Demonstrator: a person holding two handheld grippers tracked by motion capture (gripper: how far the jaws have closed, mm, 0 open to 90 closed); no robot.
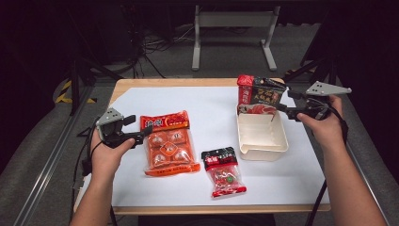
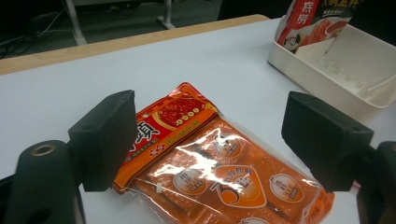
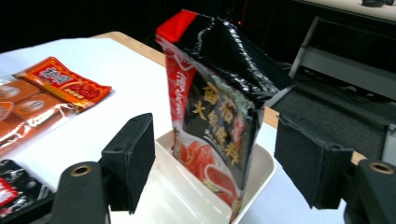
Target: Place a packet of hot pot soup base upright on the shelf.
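1. One packet is already in: the black-and-red pouch (image 1: 261, 94) stands upright at the far end of the cream tray (image 1: 261, 149), leaning a little, and the near part of the tray is bare.
2. The right gripper (image 1: 282, 109) sits just right of that pouch, jaws spread wide to either side of it and holding nothing; in the right gripper view the pouch (image 3: 219, 112) stands free between the pads, none of them touching it. My read: that placement is done.
3. Now the left side. The left gripper (image 1: 147, 130) is at the left edge of the orange packet (image 1: 168, 143), which lies flat on the table left of centre. Jaws wide open, empty, the packet's far corner (image 2: 177, 109) sitting between them but not yet pinched.
4. Left to do, as I judge it: the orange packet, then the small red packet (image 1: 225, 170) lying near the front edge, well apart from both grippers.
5. The surface: a white sheet (image 1: 211, 101) over a wooden table (image 1: 169, 82), whose edge shows along the far side.
6. The room: dark, grey floor, cables on the floor at the back, and a grey metal frame (image 1: 233, 33) beyond the table.
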